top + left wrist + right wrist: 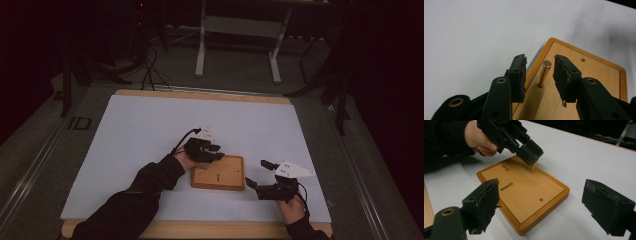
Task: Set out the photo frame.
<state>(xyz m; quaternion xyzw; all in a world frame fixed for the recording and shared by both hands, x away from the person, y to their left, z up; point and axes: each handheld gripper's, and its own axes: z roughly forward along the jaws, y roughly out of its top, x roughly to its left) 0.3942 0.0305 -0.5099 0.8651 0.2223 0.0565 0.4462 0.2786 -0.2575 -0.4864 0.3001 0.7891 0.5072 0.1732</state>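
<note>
Peg (pixel 544 73) near board (pixel 596 75) edge, between jaws

One wooden board (pixel 219 173), three metal pegs, one empty hole (pixel 541 200), two claws.

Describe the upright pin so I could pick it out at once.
On the white table lies a wooden board. Near its corner by the left gripper, a thin brass pin stands upright in a hole, between the open jaws. The other pin lies flat at mid-board.
</note>
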